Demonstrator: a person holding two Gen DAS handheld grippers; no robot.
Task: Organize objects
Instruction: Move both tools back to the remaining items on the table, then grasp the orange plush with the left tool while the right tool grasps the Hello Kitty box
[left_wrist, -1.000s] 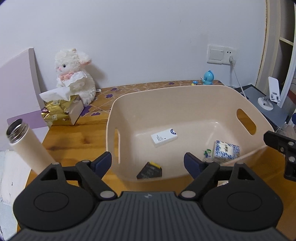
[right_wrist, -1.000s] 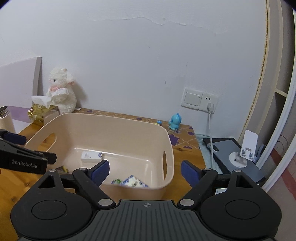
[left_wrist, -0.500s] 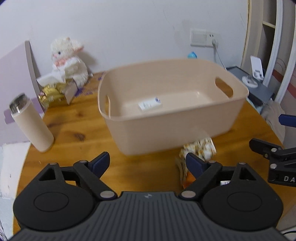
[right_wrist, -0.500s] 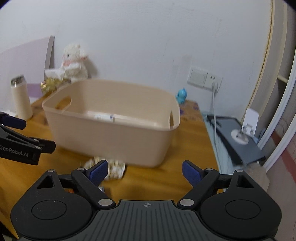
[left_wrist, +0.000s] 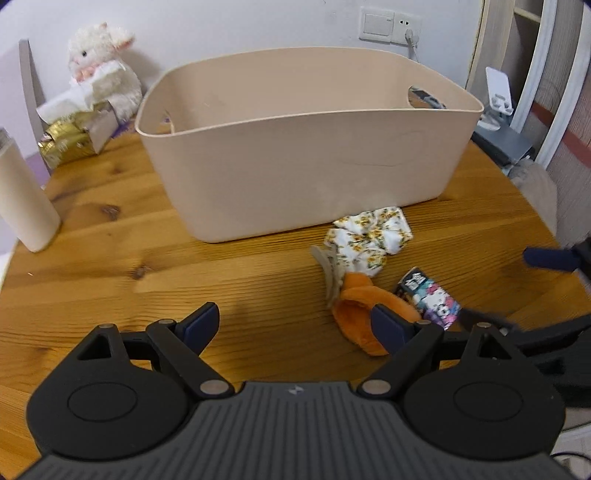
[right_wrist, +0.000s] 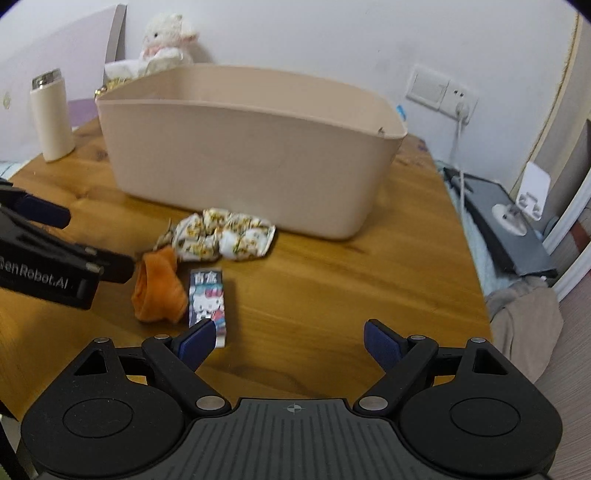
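A beige plastic bin (left_wrist: 303, 147) (right_wrist: 243, 147) stands on the wooden table (left_wrist: 110, 266). In front of it lie a crumpled white floral cloth (left_wrist: 369, 236) (right_wrist: 225, 236), an orange plush piece (left_wrist: 358, 314) (right_wrist: 159, 288) and a small cartoon-printed box (left_wrist: 428, 302) (right_wrist: 207, 299). My left gripper (left_wrist: 297, 325) is open, low over the table, its right finger beside the orange piece. My right gripper (right_wrist: 288, 341) is open, its left fingertip just in front of the cartoon box. Both hold nothing.
A cream flask (left_wrist: 22, 199) (right_wrist: 51, 114) stands left of the bin. A white plush lamb (left_wrist: 103, 70) and a gold tissue box (left_wrist: 74, 136) sit at the back left. A wall socket with a cable (right_wrist: 458, 107) and a dark device (right_wrist: 498, 225) are right of the table.
Both grippers have pulled back from above the bin and come down low, so the bin's inside is now hidden and the cloth, orange piece and box lie close ahead.
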